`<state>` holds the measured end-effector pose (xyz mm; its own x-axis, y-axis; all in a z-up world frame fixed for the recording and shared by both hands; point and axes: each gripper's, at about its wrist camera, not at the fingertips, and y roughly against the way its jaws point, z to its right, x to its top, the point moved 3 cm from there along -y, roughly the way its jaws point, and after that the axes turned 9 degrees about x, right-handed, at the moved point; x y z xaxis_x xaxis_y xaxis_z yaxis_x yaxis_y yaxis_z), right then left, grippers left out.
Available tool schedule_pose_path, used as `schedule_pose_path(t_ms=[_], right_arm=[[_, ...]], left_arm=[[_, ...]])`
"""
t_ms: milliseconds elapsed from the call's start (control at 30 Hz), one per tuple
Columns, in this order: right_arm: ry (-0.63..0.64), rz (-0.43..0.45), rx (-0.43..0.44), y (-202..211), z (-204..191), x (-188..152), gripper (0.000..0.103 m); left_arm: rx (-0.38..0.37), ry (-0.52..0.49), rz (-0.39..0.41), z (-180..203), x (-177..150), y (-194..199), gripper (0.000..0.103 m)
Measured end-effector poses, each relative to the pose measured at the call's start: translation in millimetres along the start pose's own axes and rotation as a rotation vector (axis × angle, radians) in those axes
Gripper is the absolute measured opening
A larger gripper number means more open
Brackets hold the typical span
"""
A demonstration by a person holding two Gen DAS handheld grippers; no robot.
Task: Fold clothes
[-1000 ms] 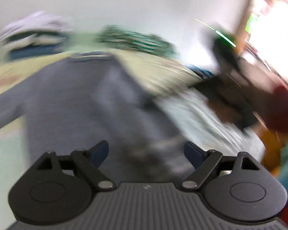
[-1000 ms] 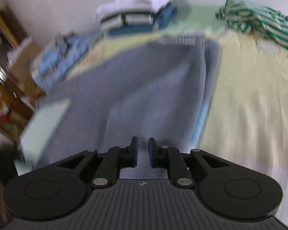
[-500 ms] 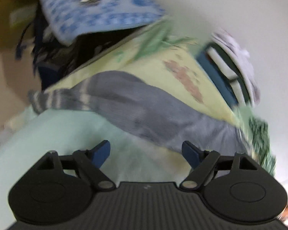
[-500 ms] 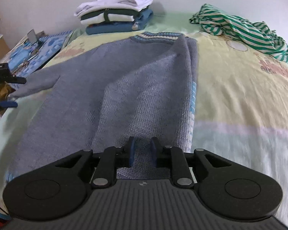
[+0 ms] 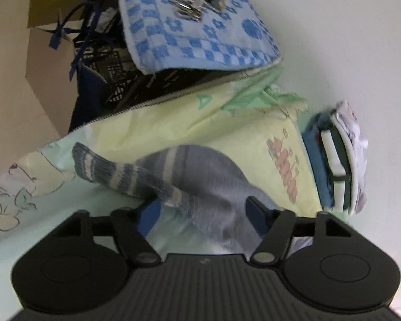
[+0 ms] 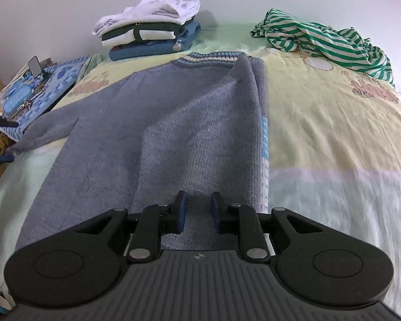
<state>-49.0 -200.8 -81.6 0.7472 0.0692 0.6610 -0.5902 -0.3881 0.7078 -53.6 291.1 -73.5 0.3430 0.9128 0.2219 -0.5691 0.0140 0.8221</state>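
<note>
Grey knit sleeve is lying between the left claw's half-spread fingers, which have just been closing on it. The right claw, narrowly parted, is hovering over the grey sweater's hem on the bed; beyond it, folded clothes are sitting stacked.

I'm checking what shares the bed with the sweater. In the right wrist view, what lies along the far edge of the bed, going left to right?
Blue patterned cloth with small items → stack of folded clothes → collar of the grey sweater → crumpled green-striped garment.
</note>
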Motion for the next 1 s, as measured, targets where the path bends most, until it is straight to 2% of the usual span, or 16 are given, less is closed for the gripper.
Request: schedule_pose_path(t_ms=[33, 167, 300, 400, 467, 567, 767, 900, 1000], right_arm=[[0.01, 0.0, -0.006, -0.7, -1.8, 0.8, 0.02], [0.034, -0.008, -0.022, -3.3, -5.9, 1.8, 0.02], [0.022, -0.004, -0.026, -3.0, -5.2, 2.7, 0.021], [0.003, 0.013, -0.017, 0.3, -4.4, 5.6, 0.021], [-0.007, 0.027, -0.015, 1.8, -4.7, 8.6, 0.021], [-0.008, 0.038, -0.011, 2.7, -5.9, 13.7, 0.022], [-0.033, 0.081, -0.002, 7.8, -1.2, 27.9, 0.023], [-0.055, 0.106, 0.008, 10.7, 5.0, 36.9, 0.023], [-0.076, 0.115, 0.03, 10.5, 10.1, 43.4, 0.023]], left_arm=[[0.002, 0.007, 0.001, -0.9, 1.9, -1.5, 0.043], [-0.013, -0.007, -0.014, -2.2, 6.1, -9.3, 0.0], [-0.002, -0.077, 0.052, 6.2, 7.3, -6.6, 0.0], [0.034, -0.195, 0.142, 26.6, 5.9, -0.7, 0.0], [0.043, -0.301, 0.209, 49.1, 2.0, 5.3, 0.0], [0.029, -0.527, 0.324, 91.5, -18.0, 16.5, 0.0], [-0.056, -0.974, 0.404, 161.0, -102.8, 11.8, 0.0], [-0.107, -1.251, 0.419, 181.7, -172.7, -7.9, 0.0], [-0.118, -1.404, 0.438, 183.0, -216.6, -19.8, 0.0]])
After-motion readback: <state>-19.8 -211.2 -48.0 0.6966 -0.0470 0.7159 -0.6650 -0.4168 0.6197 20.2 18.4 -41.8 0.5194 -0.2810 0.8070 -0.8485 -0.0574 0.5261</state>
